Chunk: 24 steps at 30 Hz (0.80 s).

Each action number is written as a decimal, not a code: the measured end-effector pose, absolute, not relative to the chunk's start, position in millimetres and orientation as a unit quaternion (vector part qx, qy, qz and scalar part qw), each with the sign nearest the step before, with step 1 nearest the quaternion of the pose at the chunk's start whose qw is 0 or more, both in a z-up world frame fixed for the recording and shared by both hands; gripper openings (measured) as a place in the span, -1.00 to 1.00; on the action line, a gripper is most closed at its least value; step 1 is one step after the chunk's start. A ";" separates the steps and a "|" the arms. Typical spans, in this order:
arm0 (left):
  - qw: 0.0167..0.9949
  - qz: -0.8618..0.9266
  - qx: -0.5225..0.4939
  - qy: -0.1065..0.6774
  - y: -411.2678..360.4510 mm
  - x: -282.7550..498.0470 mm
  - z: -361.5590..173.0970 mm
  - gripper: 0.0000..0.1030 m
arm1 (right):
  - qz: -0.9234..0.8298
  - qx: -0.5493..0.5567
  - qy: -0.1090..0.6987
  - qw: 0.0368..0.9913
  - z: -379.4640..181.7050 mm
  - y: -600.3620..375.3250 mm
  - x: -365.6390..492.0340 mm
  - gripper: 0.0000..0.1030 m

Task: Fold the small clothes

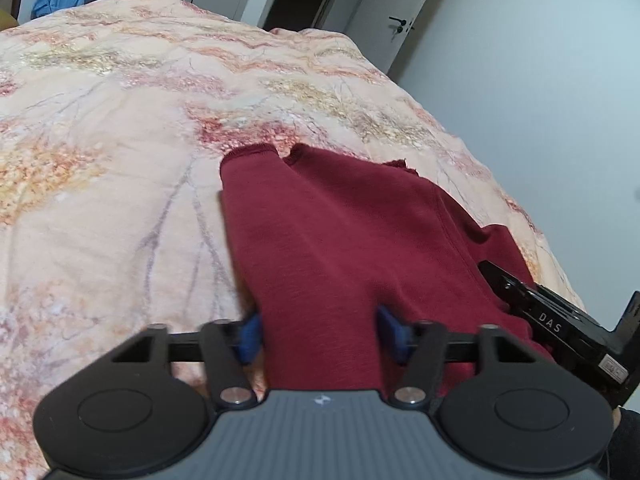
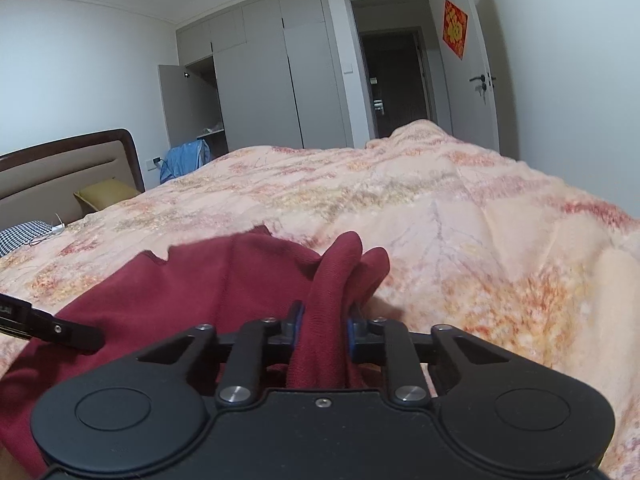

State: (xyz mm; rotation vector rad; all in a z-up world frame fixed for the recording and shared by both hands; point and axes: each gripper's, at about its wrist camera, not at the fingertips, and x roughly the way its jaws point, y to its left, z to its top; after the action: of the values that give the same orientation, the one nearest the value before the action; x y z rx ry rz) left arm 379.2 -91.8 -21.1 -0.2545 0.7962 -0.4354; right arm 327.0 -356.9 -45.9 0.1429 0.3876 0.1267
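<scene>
A dark red garment (image 1: 340, 236) lies on the floral peach bedspread (image 1: 120, 128), its far hem spread out ahead. My left gripper (image 1: 320, 332) stands with its blue pads wide apart on either side of the near edge of the cloth; the cloth passes between them. The right gripper body (image 1: 560, 320) shows at the right edge of the left wrist view. In the right wrist view my right gripper (image 2: 324, 324) is shut on a bunched fold of the red garment (image 2: 200, 280), which rises in a ridge between the blue pads. The left gripper's black finger (image 2: 60, 330) shows at left.
The bed's right edge drops off near a white wall (image 1: 520, 100). A headboard (image 2: 68, 160), a yellow pillow (image 2: 104, 194) and a houndstooth cloth (image 2: 24, 236) lie at far left. Grey wardrobes (image 2: 272, 80), an open doorway (image 2: 396, 80) and blue clothing (image 2: 184, 160) stand beyond the bed.
</scene>
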 end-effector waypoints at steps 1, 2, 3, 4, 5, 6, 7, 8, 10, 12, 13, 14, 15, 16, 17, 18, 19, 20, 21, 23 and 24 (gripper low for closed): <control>0.892 -0.209 -0.130 0.379 -88.7 377.9 -20.0 -0.17 | 0.063 0.068 0.187 0.978 -41.2 -353.5 324.7 -0.63; 0.892 -0.209 -0.140 0.376 -85.4 377.0 -18.8 -0.25 | 0.067 0.067 0.180 0.979 -35.8 -350.1 322.6 -0.64; 0.892 -0.210 -0.149 0.371 -81.6 375.7 -16.9 -0.38 | 0.072 0.066 0.171 0.980 -29.3 -346.2 320.4 -0.64; 0.893 -0.213 -0.159 0.362 -77.7 373.1 -13.9 -0.47 | 0.079 0.065 0.161 0.982 -21.9 -342.3 318.5 -0.65; 0.896 -0.218 -0.163 0.350 -74.1 370.1 -9.1 -0.49 | 0.086 0.062 0.151 0.983 -15.1 -337.0 317.3 -0.65; 0.901 -0.220 -0.161 0.338 -71.0 366.8 -2.8 -0.51 | 0.094 0.058 0.142 0.984 -8.7 -330.6 317.6 -0.65; 0.905 -0.221 -0.157 0.327 -68.7 363.9 3.9 -0.52 | 0.102 0.055 0.135 0.984 -2.4 -323.5 319.3 -0.65; 0.910 -0.219 -0.154 0.316 -65.8 361.2 10.5 -0.52 | 0.111 0.054 0.129 0.984 3.2 -316.3 322.8 -0.65; 0.922 -0.206 -0.141 0.298 -57.1 357.6 24.4 -0.52 | 0.129 0.057 0.122 0.982 11.2 -300.3 332.3 -0.65; 0.931 -0.190 -0.136 0.281 -42.4 356.2 38.2 -0.52 | 0.147 0.067 0.121 0.979 17.3 -283.9 345.4 -0.65; 0.935 -0.180 -0.135 0.274 -32.3 355.7 44.3 -0.52 | 0.157 0.076 0.122 0.977 19.1 -275.1 353.2 -0.65; 0.939 -0.169 -0.134 0.268 -22.5 355.4 50.2 -0.52 | 0.166 0.085 0.124 0.975 20.3 -266.2 361.7 -0.65; 0.943 -0.156 -0.133 0.262 -10.9 355.2 55.1 -0.52 | 0.175 0.094 0.127 0.972 20.8 -256.5 370.0 -0.65; 0.946 -0.144 -0.133 0.258 -0.2 355.4 59.2 -0.52 | 0.183 0.102 0.132 0.969 21.0 -245.7 378.7 -0.65; 0.949 -0.131 -0.133 0.253 11.2 355.9 62.4 -0.52 | 0.189 0.107 0.137 0.966 21.2 -234.0 386.2 -0.65; 0.952 -0.119 -0.131 0.250 22.3 356.6 64.8 -0.52 | 0.197 0.108 0.140 0.964 21.1 -222.0 393.4 -0.65; 0.955 -0.108 -0.127 0.247 32.8 357.3 66.4 -0.52 | 0.205 0.105 0.142 0.963 20.5 -209.5 399.8 -0.65; 0.957 -0.097 -0.121 0.244 42.8 358.1 67.4 -0.52 | 0.210 0.100 0.145 0.962 18.6 -197.8 405.2 -0.65; 0.959 -0.086 -0.118 0.242 52.5 359.2 67.1 -0.52 | 0.214 0.095 0.150 0.961 15.7 -186.8 410.7 -0.65; 0.959 -0.066 -0.122 0.247 72.6 361.5 64.0 -0.51 | 0.217 0.087 0.169 0.957 7.0 -166.5 419.0 -0.65; 0.957 -0.059 -0.127 0.253 82.0 363.6 60.1 -0.51 | 0.218 0.084 0.177 0.956 1.6 -159.4 421.5 -0.65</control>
State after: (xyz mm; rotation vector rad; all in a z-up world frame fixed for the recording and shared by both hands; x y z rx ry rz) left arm 363.6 82.0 60.1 -0.2578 0.5124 -0.1187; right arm 421.5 -159.4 1.6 0.1706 0.3588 0.4426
